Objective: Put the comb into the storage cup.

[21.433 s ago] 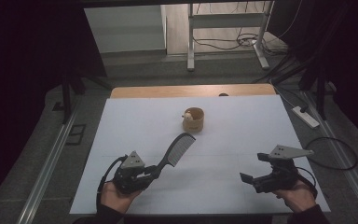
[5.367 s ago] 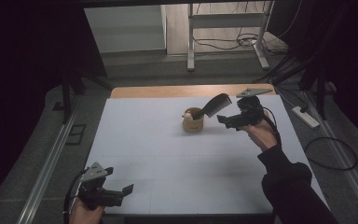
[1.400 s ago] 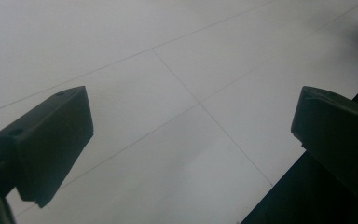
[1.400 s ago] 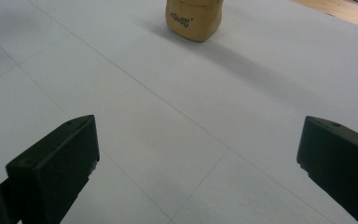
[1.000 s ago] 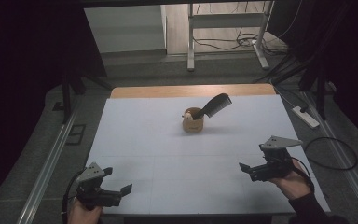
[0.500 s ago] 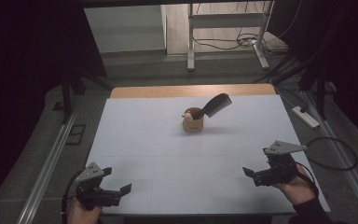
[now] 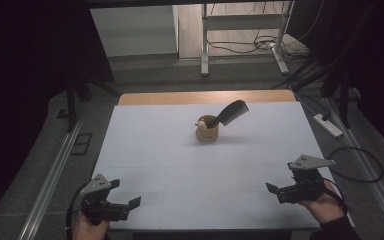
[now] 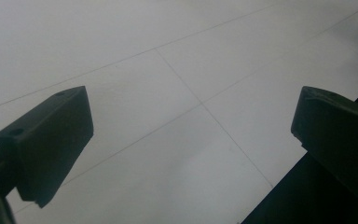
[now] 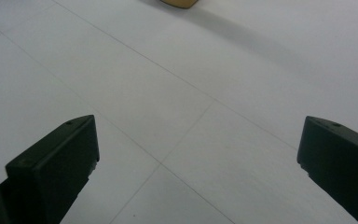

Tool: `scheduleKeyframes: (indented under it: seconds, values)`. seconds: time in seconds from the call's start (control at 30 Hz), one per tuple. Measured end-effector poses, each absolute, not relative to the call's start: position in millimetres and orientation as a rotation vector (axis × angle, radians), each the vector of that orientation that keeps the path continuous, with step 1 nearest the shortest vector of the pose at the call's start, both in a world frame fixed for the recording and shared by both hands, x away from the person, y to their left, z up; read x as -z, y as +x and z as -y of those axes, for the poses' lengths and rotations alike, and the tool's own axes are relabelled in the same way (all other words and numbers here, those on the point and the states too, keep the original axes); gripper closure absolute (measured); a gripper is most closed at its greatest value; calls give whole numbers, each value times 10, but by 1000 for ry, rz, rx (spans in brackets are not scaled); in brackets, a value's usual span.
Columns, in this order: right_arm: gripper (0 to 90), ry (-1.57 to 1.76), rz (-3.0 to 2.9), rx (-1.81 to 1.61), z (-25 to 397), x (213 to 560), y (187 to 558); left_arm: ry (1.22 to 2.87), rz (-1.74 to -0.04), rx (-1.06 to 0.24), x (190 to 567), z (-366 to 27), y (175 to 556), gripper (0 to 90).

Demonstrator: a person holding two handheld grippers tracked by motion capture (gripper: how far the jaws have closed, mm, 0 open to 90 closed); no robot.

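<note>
Risk: black plastic comb (image 7: 230, 113) leans far out of small tan wooden cup (image 7: 207, 129); a knock could topple it. Left gripper (image 7: 122, 206) and right gripper (image 7: 280, 193) gape wide, empty.

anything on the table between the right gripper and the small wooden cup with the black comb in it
Nothing: the high view shows bare white table between the right gripper and small wooden cup.

Left tool (image 7: 130, 205) and right tool (image 7: 272, 190) gape wide.
</note>
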State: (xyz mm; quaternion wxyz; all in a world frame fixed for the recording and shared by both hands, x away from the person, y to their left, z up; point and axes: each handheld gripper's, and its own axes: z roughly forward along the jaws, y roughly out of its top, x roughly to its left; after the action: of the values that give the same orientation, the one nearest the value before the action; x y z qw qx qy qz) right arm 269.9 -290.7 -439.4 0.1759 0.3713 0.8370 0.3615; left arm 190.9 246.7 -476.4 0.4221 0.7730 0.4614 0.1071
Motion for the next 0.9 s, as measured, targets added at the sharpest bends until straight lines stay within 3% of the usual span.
scheduleKeyframes:
  seconds: [0.9]
  values:
    - [0,1145,-2313,-947,3203,4462,2511,1937,-1155,-276,4762,-2461,1904,0]
